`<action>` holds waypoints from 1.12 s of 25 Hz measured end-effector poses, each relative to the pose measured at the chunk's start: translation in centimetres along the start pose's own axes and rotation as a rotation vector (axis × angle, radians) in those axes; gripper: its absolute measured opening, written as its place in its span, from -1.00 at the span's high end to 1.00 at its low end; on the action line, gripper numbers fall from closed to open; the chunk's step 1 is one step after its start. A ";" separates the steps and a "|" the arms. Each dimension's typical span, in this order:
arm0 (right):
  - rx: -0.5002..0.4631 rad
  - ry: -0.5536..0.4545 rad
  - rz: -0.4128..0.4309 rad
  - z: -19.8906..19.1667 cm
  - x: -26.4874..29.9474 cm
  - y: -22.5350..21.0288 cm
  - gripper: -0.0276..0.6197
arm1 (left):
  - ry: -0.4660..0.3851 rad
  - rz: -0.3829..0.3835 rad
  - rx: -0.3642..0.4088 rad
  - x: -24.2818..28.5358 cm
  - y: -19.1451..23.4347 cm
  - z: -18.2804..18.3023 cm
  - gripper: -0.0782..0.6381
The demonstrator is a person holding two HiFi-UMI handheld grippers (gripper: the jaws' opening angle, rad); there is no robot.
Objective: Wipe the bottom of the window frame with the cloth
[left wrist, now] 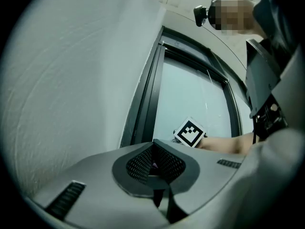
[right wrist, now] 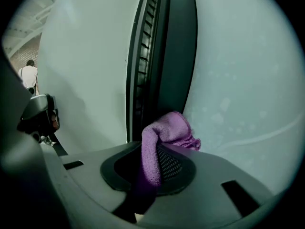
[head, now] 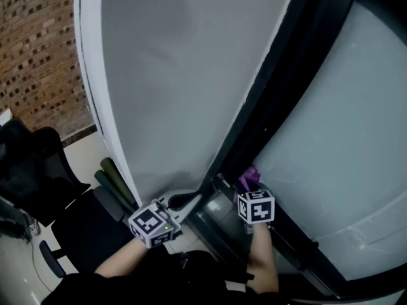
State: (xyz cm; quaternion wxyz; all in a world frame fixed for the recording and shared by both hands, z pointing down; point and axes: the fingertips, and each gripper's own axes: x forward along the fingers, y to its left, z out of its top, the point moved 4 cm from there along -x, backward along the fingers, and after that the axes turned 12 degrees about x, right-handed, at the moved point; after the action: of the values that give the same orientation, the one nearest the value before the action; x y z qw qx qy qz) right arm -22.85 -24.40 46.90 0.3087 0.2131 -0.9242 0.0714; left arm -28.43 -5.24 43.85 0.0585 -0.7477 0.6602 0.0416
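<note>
A purple cloth (right wrist: 164,136) is pinched in my right gripper (right wrist: 155,149), its bunched end sticking out past the jaws. In the head view the cloth (head: 248,178) sits against the dark window frame (head: 267,113), just ahead of the right gripper (head: 249,187) and its marker cube. The frame (right wrist: 167,56) runs straight up ahead of the cloth, with pale glass (right wrist: 238,80) to its right. My left gripper (head: 191,201) is shut with nothing in it, its tips near the frame's lower end, left of the right gripper. From the left gripper (left wrist: 154,149) I see the frame (left wrist: 145,109) and the right cube (left wrist: 190,132).
A white wall panel (head: 178,75) borders the frame on the left, and frosted glass (head: 343,138) on the right. A black office chair (head: 38,170) and a dark green roll (head: 117,182) stand lower left, before a brick wall (head: 38,56). A person (right wrist: 29,75) stands far off.
</note>
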 end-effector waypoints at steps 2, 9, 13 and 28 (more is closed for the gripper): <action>0.009 0.003 -0.004 -0.1 0.1 -0.1 0.70 | 0.003 -0.006 0.000 0.0 -0.2 0.0 0.80; 0.038 -0.044 -0.024 -0.2 -0.6 0.0 0.70 | 0.009 -0.027 -0.017 0.1 -0.6 -0.6 0.80; 0.048 -0.049 -0.041 -1.0 -1.3 0.0 0.70 | 0.025 -0.035 -0.054 -0.1 -1.0 -1.2 0.80; 0.147 -0.066 -0.076 -3.4 -4.5 -2.4 0.70 | 0.040 -0.122 -0.029 0.9 -2.7 -0.9 0.80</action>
State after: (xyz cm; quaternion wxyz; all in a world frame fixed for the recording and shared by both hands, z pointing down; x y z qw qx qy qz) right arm -16.74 -24.11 46.90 0.2639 0.2721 -0.9175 0.1203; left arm -25.65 -5.91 44.76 0.0370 -0.7878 0.6139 0.0326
